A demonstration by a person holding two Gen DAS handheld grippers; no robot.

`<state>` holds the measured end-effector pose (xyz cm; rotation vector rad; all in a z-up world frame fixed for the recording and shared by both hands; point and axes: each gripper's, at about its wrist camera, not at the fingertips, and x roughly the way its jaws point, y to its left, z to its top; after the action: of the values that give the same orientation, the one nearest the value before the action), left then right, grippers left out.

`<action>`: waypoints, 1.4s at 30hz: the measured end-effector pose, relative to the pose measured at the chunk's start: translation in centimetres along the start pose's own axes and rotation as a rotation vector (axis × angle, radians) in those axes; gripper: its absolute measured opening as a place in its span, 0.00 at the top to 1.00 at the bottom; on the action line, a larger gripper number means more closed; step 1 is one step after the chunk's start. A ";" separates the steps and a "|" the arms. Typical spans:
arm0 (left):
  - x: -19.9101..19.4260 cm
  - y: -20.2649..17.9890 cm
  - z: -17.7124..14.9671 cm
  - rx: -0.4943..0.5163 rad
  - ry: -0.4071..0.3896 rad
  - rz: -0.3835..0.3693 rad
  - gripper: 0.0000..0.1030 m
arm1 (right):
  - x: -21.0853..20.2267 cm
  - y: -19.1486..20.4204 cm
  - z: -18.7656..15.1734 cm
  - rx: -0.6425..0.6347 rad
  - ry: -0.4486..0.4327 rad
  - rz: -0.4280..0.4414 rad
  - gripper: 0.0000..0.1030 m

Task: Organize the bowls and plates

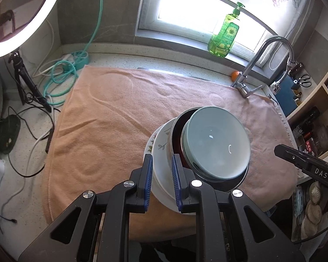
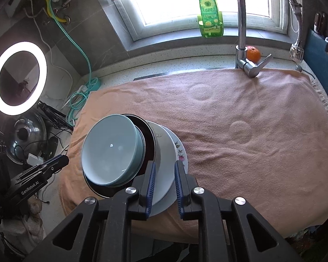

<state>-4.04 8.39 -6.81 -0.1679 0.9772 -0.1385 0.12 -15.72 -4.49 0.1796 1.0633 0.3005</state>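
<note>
Stack complete: pale blue bowl [image 1: 216,146] nested atop floral plate [image 2: 181,150] on the towel-covered surface [image 2: 240,113]; both hand-held grippers, left [image 1: 163,180] and right [image 2: 165,187], are slightly spread, pinching nothing; next they need only clear away.

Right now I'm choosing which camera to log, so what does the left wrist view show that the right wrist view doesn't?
Only the left wrist view shows the scissors and shelving at right. Only the right wrist view shows the wall pipes and steel pot lid. Both show the stacked dishes topped by the blue bowl, the towel, faucet and soap bottle.
</note>
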 end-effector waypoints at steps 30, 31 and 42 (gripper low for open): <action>-6.4 -4.1 -1.9 0.037 -0.134 0.032 0.51 | -7.1 2.6 -3.5 -0.080 -0.206 -0.050 0.36; -6.4 -4.1 -1.9 0.037 -0.136 0.030 0.51 | -7.1 2.6 -3.5 -0.079 -0.206 -0.052 0.36; -6.4 -4.1 -1.8 0.048 -0.125 0.008 0.51 | -7.1 2.2 -3.7 -0.044 -0.201 -0.061 0.36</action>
<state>-9.21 5.47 -1.73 -0.1269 0.8488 -0.1427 -6.63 -15.95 0.25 0.1345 0.8614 0.2447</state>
